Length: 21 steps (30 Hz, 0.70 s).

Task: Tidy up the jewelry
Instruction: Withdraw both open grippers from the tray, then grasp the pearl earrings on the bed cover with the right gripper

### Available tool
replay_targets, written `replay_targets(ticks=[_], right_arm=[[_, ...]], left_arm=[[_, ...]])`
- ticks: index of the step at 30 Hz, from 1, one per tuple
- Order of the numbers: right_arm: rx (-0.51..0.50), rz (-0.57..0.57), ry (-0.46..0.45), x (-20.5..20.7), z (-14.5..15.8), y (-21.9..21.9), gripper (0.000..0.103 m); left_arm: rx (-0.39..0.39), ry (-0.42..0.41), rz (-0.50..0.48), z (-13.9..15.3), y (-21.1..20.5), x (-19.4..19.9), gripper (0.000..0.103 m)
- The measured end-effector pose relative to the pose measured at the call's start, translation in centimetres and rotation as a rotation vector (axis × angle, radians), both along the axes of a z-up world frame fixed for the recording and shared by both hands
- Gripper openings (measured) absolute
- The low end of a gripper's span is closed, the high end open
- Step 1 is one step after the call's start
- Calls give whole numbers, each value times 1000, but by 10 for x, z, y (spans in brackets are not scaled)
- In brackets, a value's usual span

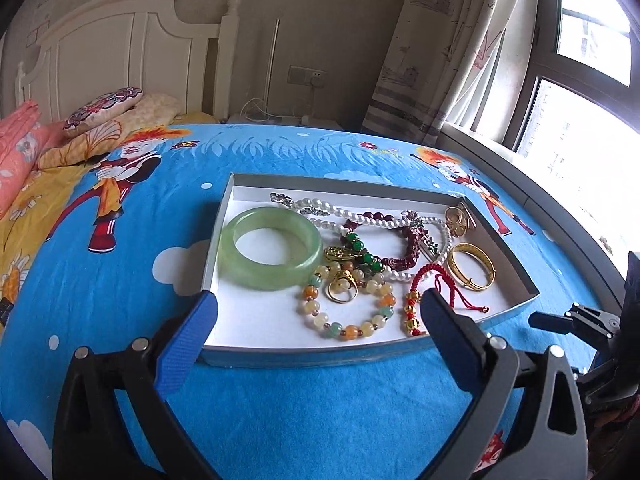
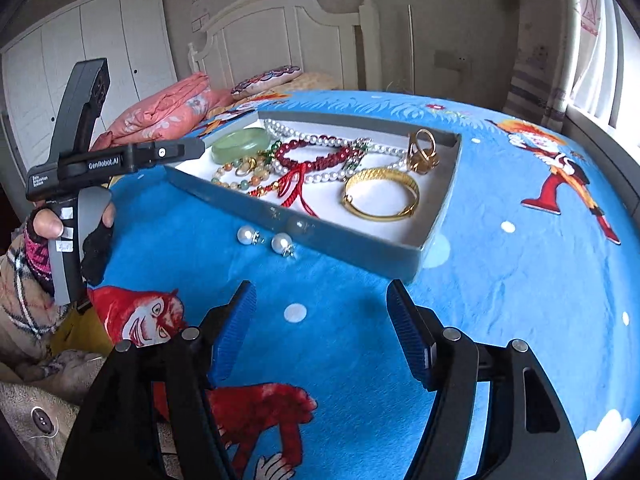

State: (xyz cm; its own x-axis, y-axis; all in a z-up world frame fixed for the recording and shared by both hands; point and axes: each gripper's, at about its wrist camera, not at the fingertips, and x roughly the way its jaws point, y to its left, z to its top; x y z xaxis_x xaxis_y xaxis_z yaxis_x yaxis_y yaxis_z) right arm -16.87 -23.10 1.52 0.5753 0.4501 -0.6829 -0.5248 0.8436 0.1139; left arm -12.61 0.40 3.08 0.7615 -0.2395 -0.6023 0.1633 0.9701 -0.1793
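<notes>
A grey shallow tray point(image 1: 312, 354) point(image 2: 360, 246) lies on the blue bed cover and holds jewelry: a green jade bangle point(image 1: 270, 254) point(image 2: 240, 142), a pearl necklace point(image 1: 360, 220), a dark red bead bracelet point(image 2: 308, 152), a pastel bead bracelet point(image 1: 348, 320), a gold ring point(image 1: 342, 286), a gold bangle point(image 1: 472, 266) point(image 2: 382, 194) and a red cord bracelet point(image 1: 424, 280). Two pearl earrings point(image 2: 266, 240) lie on the cover outside the tray's near wall. My left gripper point(image 1: 318, 316) is open over the tray's near edge. My right gripper point(image 2: 322, 296) is open and empty, just short of the earrings.
The bed carries a blue cartoon cover point(image 1: 280, 420), a pink folded quilt point(image 2: 164, 108) and pillows point(image 1: 102, 110) by the white headboard point(image 1: 120, 48). A window point(image 1: 580, 120) and curtain are on the right. The left gripper's body and the hand holding it point(image 2: 80, 184) show left of the tray.
</notes>
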Motion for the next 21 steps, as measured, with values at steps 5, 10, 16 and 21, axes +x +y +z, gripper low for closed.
replay_targets(ticks=[5,10,16,21], right_arm=[[-4,18,-13,-6,-2,8,67],[-13,3,-29,-9,-2,11,67],[-53,-5,-16,1,1,27,51],[-112,-24,-6,11,3,45,37]], left_arm=[[-9,10,4,-1,1,1,100],[-12,7,7,-1,2,1,100],[-11,8,7,-1,2,1,100],[-11,6,9,-1,3,1,100]])
